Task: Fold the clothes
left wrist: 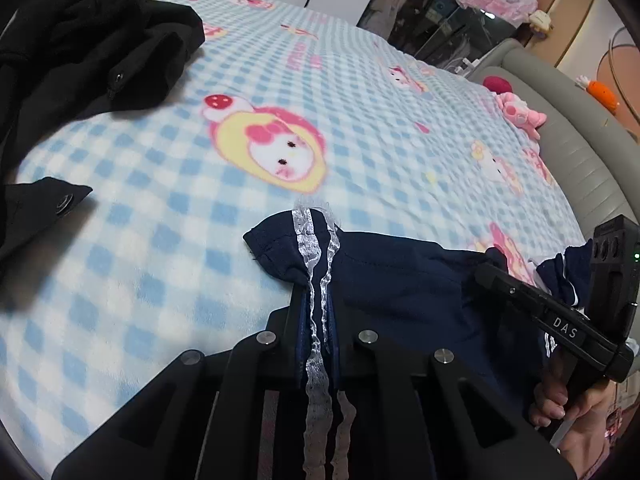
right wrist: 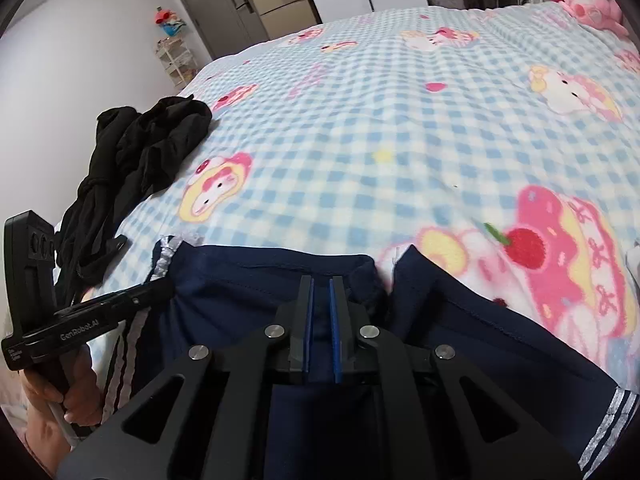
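A navy garment [left wrist: 400,284] with white lace stripes lies at the near edge of the bed, also seen in the right wrist view [right wrist: 248,292]. My left gripper [left wrist: 316,296] is shut on its striped corner, and the lace runs back between the fingers. My right gripper [right wrist: 321,288] is closed on the navy hem, with cloth filling the narrow gap between its blue pads [right wrist: 309,308]. In the left wrist view the right gripper [left wrist: 486,270] pinches a raised fold of the garment. Each tool is held by a person's hand [left wrist: 568,404].
A blue-and-white checked cartoon blanket [left wrist: 360,92] covers the bed. A pile of black clothes [left wrist: 100,48] [right wrist: 148,148] lies at the left, and another black piece [left wrist: 40,208] nearer. Pink plush toys [left wrist: 520,112] sit by the grey bed frame [left wrist: 580,128]. A grey door [right wrist: 216,12] stands beyond.
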`<state>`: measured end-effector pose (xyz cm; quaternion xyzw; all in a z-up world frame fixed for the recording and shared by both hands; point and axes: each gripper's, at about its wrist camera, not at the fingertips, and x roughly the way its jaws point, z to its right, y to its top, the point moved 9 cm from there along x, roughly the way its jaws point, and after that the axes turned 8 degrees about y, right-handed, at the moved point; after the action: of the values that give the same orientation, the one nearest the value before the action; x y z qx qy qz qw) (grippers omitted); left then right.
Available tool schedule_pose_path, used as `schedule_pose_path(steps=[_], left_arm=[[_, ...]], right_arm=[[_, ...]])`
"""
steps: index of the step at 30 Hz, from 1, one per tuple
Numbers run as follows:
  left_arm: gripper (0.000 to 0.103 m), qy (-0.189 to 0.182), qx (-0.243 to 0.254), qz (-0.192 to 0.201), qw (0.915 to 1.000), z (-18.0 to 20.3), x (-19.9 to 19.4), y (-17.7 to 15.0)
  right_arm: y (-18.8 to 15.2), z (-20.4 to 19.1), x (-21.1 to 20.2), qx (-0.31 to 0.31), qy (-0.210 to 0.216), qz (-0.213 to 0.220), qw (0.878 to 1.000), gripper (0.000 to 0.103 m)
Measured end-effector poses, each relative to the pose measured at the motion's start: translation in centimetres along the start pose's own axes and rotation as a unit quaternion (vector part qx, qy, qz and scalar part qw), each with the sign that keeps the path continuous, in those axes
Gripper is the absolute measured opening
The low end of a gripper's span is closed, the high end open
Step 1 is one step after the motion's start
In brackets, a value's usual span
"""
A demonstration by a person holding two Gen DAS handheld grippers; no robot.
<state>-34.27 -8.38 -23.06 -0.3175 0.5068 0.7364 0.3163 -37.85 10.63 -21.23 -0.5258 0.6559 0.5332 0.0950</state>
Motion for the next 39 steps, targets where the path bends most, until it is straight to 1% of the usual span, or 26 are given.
schedule_pose_path(steps=[2,3,4,5,6,8,10,12,13,15,19,20,21,22,23,24,26,28,30,33,34,35,36,37,38,39], left_arm=[[0.016,-0.014,-0.016,-0.01,0.9997,-0.3,0.2,-0.1],[0.031,-0.027,-0.027,-0.016,0.9991,-0.5,0.1,0.0],[0.046,-0.041,-0.038,-0.02,0.9982,-0.8,0.1,0.1],[0.047,-0.057,-0.05,-0.021,0.9969,-1.0,-0.2,0.5],[0.047,-0.062,-0.059,-0.017,0.9962,-1.4,-0.5,1.0],[0.047,-0.05,-0.065,-0.004,0.9966,-2.4,-0.9,2.0],[0.045,-0.027,-0.052,-0.001,0.9983,-3.2,-0.2,2.7],[0.045,-0.019,-0.041,-0.013,0.9989,-3.5,1.0,3.2],[0.045,-0.024,-0.031,-0.021,0.999,-3.4,1.5,3.2],[0.044,-0.034,-0.021,-0.03,0.9988,-3.2,2.0,3.1],[0.043,-0.051,-0.016,-0.039,0.9978,-3.0,2.1,2.8],[0.043,-0.055,-0.014,-0.041,0.9975,-3.0,2.2,2.8],[0.036,-0.06,-0.013,-0.044,0.9972,-2.9,2.2,2.7],[0.027,-0.07,-0.013,-0.045,0.9965,-2.6,2.0,2.6],[0.022,-0.067,-0.009,-0.041,0.9969,-2.4,1.8,2.6],[0.014,-0.056,0.002,-0.032,0.9979,-2.2,1.5,2.7],[0.011,-0.025,0.023,-0.008,0.9994,-1.8,0.8,3.0],[0.009,-0.002,0.035,0.016,0.9992,-1.7,0.0,3.6],[0.009,0.02,0.047,0.04,0.9979,-1.5,-0.8,4.2],[0.009,0.034,0.043,0.058,0.9968,-2.0,-1.2,4.6],[0.01,0.032,0.042,0.051,0.9972,-2.1,-0.9,4.6],[0.01,0.03,0.043,0.033,0.9981,-2.3,-0.1,4.1],[0.013,0.029,0.042,0.015,0.9986,-2.6,0.7,3.7],[0.015,0.038,0.036,0.002,0.9987,-3.0,1.5,3.2],[0.015,0.044,0.029,-0.009,0.9985,-3.3,2.2,2.7],[0.016,0.042,0.024,-0.012,0.9988,-3.5,2.4,2.6]], right_arm=[[0.0,0.2,-0.1,0.011,0.007,-0.007,1.0,0.009],[0.1,0.4,-0.2,0.016,0.011,-0.01,1.0,0.016],[0.2,0.4,-0.4,0.017,0.013,-0.013,1.0,0.025],[0.4,0.4,-0.7,0.015,0.014,-0.016,1.0,0.03],[0.7,0.2,-1.1,0.011,0.017,-0.019,1.0,0.04],[1.4,-0.1,-1.8,-0.008,0.022,-0.026,0.999,0.051],[2.0,-0.3,-2.5,-0.027,0.022,-0.036,0.999,0.059],[2.3,0.0,-2.8,-0.042,0.013,-0.051,0.998,0.061],[2.5,0.3,-2.8,-0.045,0.008,-0.055,0.997,0.061],[2.2,0.8,-1.8,-0.045,0.01,-0.07,0.996,0.061],[0.0,1.4,1.5,-0.043,0.005,-0.123,0.991,0.062],[-0.2,1.2,1.8,-0.053,0.001,-0.124,0.991,0.061],[-0.2,0.9,1.9,-0.064,-0.004,-0.119,0.991,0.058],[-0.2,0.6,2.0,-0.075,-0.01,-0.114,0.991,0.044],[0.0,0.4,1.9,-0.083,-0.016,-0.106,0.991,0.037],[0.2,0.4,1.8,-0.089,-0.022,-0.097,0.991,0.026],[0.7,0.5,1.2,-0.088,-0.024,-0.076,0.993,0.016],[1.5,1.0,0.6,-0.074,-0.022,-0.054,0.996,0.012],[2.0,1.9,0.2,-0.061,-0.028,-0.036,0.997,0.009],[2.5,3.2,-0.2,-0.03,-0.026,-0.016,0.999,0.008],[2.5,3.5,-0.1,-0.024,-0.026,-0.016,0.999,0.008],[2.4,3.6,0.2,-0.024,-0.029,-0.02,0.999,0.008],[2.2,3.8,0.5,-0.023,-0.031,-0.024,0.999,0.009],[2.0,3.9,0.8,-0.023,-0.034,-0.029,0.999,0.011],[1.6,4.1,1.1,-0.023,-0.038,-0.035,0.998,0.012],[1.5,4.2,1.1,-0.021,-0.039,-0.034,0.998,0.016]])
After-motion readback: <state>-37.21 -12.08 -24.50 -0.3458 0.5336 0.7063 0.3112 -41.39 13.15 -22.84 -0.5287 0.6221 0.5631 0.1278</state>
